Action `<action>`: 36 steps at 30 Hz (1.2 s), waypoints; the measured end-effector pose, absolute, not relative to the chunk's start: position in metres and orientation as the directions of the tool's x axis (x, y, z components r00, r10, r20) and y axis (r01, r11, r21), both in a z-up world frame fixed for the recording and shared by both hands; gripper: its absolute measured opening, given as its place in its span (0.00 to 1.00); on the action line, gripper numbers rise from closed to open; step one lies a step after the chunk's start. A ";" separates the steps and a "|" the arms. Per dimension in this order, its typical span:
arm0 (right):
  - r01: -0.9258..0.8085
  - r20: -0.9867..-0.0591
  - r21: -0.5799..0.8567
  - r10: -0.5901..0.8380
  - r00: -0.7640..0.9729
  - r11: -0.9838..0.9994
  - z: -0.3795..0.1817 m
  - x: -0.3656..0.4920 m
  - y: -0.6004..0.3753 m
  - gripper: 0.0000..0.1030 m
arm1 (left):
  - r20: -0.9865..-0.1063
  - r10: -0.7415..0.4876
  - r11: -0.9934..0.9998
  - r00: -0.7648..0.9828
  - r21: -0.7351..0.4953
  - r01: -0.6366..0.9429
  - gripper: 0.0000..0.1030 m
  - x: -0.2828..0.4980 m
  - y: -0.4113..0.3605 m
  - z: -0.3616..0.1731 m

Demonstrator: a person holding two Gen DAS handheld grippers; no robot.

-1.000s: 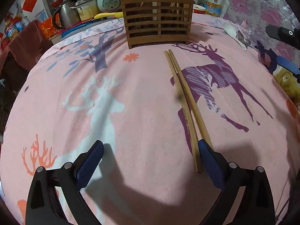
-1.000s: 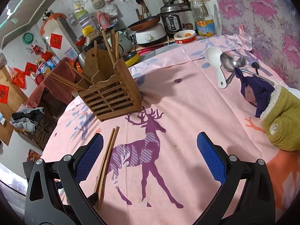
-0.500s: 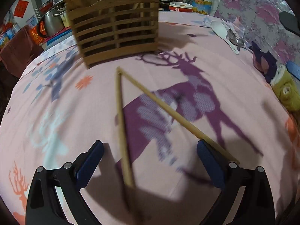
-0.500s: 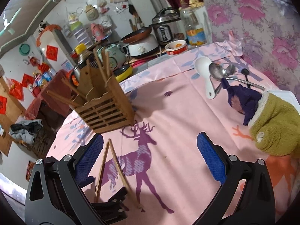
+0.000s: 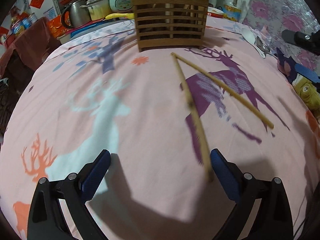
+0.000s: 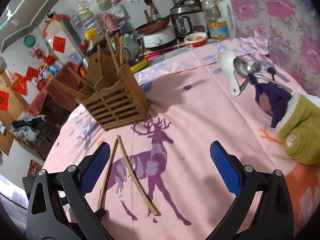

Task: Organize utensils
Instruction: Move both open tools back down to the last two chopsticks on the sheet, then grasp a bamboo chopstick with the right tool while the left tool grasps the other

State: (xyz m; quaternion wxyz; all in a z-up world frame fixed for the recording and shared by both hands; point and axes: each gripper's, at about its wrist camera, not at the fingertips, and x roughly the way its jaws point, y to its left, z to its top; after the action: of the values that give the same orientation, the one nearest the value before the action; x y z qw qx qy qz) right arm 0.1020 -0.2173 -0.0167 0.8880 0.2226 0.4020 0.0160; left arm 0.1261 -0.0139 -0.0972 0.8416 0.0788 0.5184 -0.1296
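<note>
Two wooden chopsticks lie on the pink deer-print cloth in a V, tips meeting near the holder: one chopstick (image 5: 192, 112) runs down to the left gripper's right finger, the other chopstick (image 5: 224, 89) splays to the right. They show again as the chopstick pair (image 6: 128, 170) in the right wrist view. A slatted wooden utensil holder (image 5: 171, 27), also seen as holder (image 6: 118, 104), stands beyond with several sticks in it. My left gripper (image 5: 160, 172) is open just above the cloth. My right gripper (image 6: 160, 168) is open, higher up, with nothing between its fingers.
A white spoon (image 6: 228, 68) and metal spoons (image 6: 246, 70) lie at the far right by a purple and green cloth bundle (image 6: 296, 124). Pots, a rice cooker (image 6: 184, 22) and bottles crowd the counter behind. The table edge drops off at the left.
The two chopsticks lay parallel a second ago and now splay apart in a V. The left gripper swung over them and back to the left, so one chopstick ends by its right finger.
</note>
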 end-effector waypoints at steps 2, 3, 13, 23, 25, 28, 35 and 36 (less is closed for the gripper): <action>0.144 -0.714 0.407 0.215 0.667 0.902 -0.019 0.103 -0.215 0.94 | -0.891 -0.131 0.957 0.434 0.000 0.290 0.94 0.124 -0.007 -0.096; 0.140 -0.717 0.404 0.218 0.662 0.904 -0.021 0.104 -0.213 0.94 | -0.890 -0.126 0.959 0.438 0.003 0.282 0.94 0.124 -0.003 -0.096; 0.071 -0.764 0.351 0.242 0.598 0.934 -0.040 0.090 -0.191 0.94 | -0.884 -0.052 0.984 0.464 0.034 0.176 0.88 0.139 0.028 -0.094; -0.108 -0.796 0.136 0.173 0.579 0.985 -0.049 0.051 -0.148 0.93 | -0.889 -0.068 0.985 0.452 0.012 0.172 0.89 0.138 0.030 -0.096; -0.123 -0.798 0.117 0.167 0.579 0.985 -0.050 0.049 -0.145 0.88 | -0.890 -0.063 0.986 0.451 0.015 0.168 0.90 0.138 0.030 -0.097; -0.150 -0.811 0.085 0.156 0.564 0.985 -0.053 0.048 -0.138 0.72 | -0.892 -0.058 0.987 0.449 0.016 0.160 0.93 0.139 0.031 -0.097; -0.182 -0.832 0.086 0.171 0.527 0.979 -0.059 0.045 -0.132 0.33 | -0.891 -0.052 0.986 0.451 0.025 0.163 0.93 0.137 0.031 -0.097; -0.178 -0.841 0.096 0.175 0.512 0.979 -0.062 0.046 -0.134 0.28 | -0.890 -0.053 0.986 0.453 0.026 0.166 0.91 0.137 0.030 -0.096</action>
State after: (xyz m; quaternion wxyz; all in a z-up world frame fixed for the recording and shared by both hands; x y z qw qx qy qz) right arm 0.0463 -0.1338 -0.0621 0.8695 -0.0012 0.4834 0.1015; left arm 0.1367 0.0300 -0.0963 0.8505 0.0548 0.5192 -0.0644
